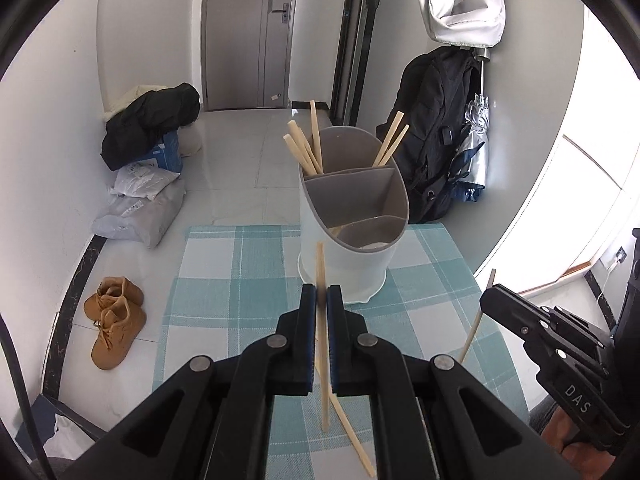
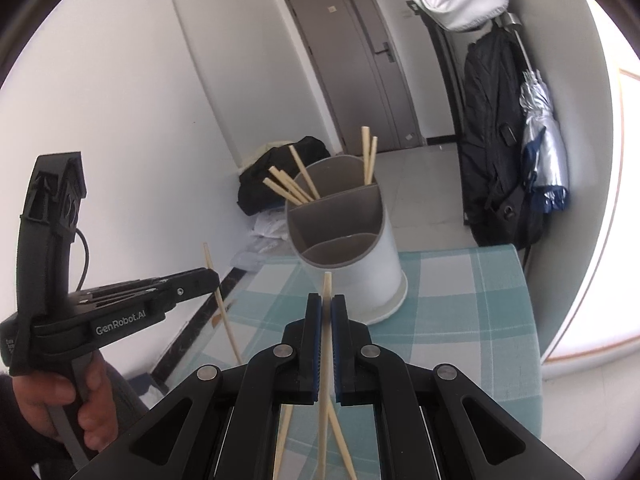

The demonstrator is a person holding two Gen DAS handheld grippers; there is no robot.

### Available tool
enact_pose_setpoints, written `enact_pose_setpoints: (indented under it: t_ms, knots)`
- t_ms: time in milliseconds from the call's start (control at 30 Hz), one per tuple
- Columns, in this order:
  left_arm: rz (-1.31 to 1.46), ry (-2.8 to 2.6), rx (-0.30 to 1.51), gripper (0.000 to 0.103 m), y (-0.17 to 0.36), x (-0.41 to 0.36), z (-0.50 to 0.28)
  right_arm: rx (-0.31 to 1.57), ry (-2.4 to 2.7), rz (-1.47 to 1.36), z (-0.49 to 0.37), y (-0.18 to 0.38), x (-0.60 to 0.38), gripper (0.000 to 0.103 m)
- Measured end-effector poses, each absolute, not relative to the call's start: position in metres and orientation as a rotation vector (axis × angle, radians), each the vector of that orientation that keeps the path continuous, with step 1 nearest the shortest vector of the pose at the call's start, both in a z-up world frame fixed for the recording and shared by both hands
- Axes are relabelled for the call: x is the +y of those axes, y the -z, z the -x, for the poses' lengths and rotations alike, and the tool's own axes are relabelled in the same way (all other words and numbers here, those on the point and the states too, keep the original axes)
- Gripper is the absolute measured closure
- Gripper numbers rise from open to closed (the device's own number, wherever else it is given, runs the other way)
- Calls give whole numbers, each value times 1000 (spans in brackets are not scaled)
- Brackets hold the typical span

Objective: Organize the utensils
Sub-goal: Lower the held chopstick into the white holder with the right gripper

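Note:
A white utensil holder with a grey, three-part inside stands on the teal checked cloth. Several wooden chopsticks lean in its two far compartments. My left gripper is shut on one chopstick, held upright above the cloth in front of the holder. My right gripper is shut on another chopstick, also near upright. Loose chopsticks lie on the cloth below.
A person's hand holds the left gripper's handle. Brown boots and packages lie on the floor to the left of the table. A black backpack and a folded umbrella hang by the wall behind the holder.

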State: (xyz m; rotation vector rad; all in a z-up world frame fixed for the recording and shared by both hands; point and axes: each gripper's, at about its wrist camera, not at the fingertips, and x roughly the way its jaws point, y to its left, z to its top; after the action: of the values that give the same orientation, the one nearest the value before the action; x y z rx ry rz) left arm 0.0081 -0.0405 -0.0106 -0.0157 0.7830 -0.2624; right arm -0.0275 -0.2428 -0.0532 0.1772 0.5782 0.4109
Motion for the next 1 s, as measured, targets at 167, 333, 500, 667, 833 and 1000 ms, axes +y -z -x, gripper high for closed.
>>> enact_pose_setpoints:
  t_ms: [167,333,500,667,833,1000]
  knots:
    - [6,280,807,102,5,-37,-5,532,-428,-144,38,46,-235,99]
    - [-33,297,817,102,-2,-42,5,546,-402,-146,45,48,-233,99]
    - [-38,320,807,102,-9,-43,6,542,-394,-171,48,46,-235,99]
    - [-22,336,792,102,-20,-43,3,525,-392,-178,49,40,-235,99]
    - [-17,351,792,102,-30,-45,-1,515,-401,-164,43,34,-233,99]
    - [13,374,802,102,-41,-44,-7,497,-396,-172,37,23,-236,99]
